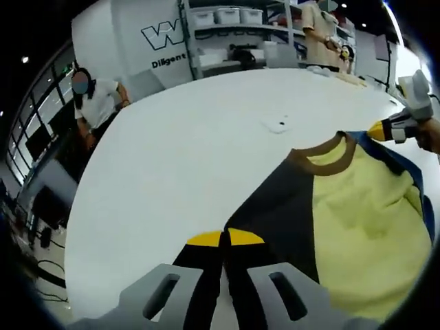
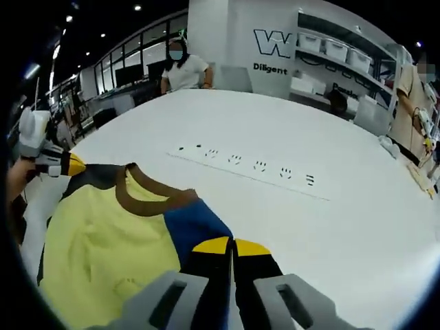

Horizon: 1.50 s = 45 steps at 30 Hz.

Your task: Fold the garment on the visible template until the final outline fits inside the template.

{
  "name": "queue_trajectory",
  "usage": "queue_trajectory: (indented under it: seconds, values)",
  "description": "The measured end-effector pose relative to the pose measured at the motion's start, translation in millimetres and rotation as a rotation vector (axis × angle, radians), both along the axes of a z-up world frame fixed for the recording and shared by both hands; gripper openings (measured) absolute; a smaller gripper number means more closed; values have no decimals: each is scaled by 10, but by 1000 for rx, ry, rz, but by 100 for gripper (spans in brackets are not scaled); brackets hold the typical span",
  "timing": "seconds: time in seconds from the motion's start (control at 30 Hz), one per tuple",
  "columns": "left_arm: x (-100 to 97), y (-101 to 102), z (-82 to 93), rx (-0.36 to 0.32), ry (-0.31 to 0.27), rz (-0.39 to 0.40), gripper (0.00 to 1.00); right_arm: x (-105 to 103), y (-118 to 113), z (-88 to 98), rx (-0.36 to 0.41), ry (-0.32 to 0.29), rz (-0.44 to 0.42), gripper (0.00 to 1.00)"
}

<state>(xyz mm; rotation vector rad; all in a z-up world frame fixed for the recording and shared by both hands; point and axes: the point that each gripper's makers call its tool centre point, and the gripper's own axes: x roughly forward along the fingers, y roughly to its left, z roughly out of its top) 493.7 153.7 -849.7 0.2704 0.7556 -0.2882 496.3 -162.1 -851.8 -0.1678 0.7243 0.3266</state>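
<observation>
Knitwear is lying flat on the white table [image 2: 289, 227]: a yellow sweater [image 1: 364, 240] with a brown collar [image 1: 323, 152], one dark shoulder and one blue shoulder. It is looking soft and light, so it will likely drape and slide; the shoulder seams beside the collar seem the best holds. The left gripper [image 1: 225, 237] is reaching low along the table, its yellow-tipped jaws pressed together on the dark shoulder cloth. The right gripper [image 2: 232, 245] is mirroring it, jaws closed on the blue shoulder. Printed marks [image 2: 258, 165] are running across the table beyond the sweater; whether they are the template I cannot tell. People are standing at the far edge.
</observation>
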Motion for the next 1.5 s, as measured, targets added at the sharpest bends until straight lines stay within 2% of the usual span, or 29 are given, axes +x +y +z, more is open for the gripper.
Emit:
queue_trajectory:
  seconds: [0.13,0.3,0.5,0.63,0.67,0.7,0.73,0.8,0.93,1.2,1.33,1.5]
  values:
    - [25,-23,-34,15,4,-17,0,16,-34,-78,-36,6,6,0]
    - [38,-1,-35,11,-7,-6,0,30,-40,-96,-39,8,11,0]
    - [47,17,-41,34,-15,-33,1,55,-30,-99,-21,4,5,0]
    - [53,29,62,-8,-38,-13,17,51,-45,-13,-24,-13,-1,0]
    - [59,24,98,-39,-49,6,19,54,-47,18,-14,-18,-10,4]
    - [50,30,136,-66,-48,23,22,79,-47,64,27,-30,-58,10]
    - [35,37,171,-81,-48,28,25,63,-52,99,18,-30,-38,15]
    - [3,52,215,-96,-41,41,31,47,-22,163,48,-37,-44,21]
    - [-51,57,310,-116,-53,61,50,-50,80,235,108,-16,-33,39]
    - [-278,0,433,-149,-55,60,75,-290,278,391,188,3,1,73]
    - [-453,-25,480,-156,-56,57,87,-471,364,430,202,13,34,81]
    - [-615,-67,494,-184,-54,50,92,-645,422,443,208,21,64,85]
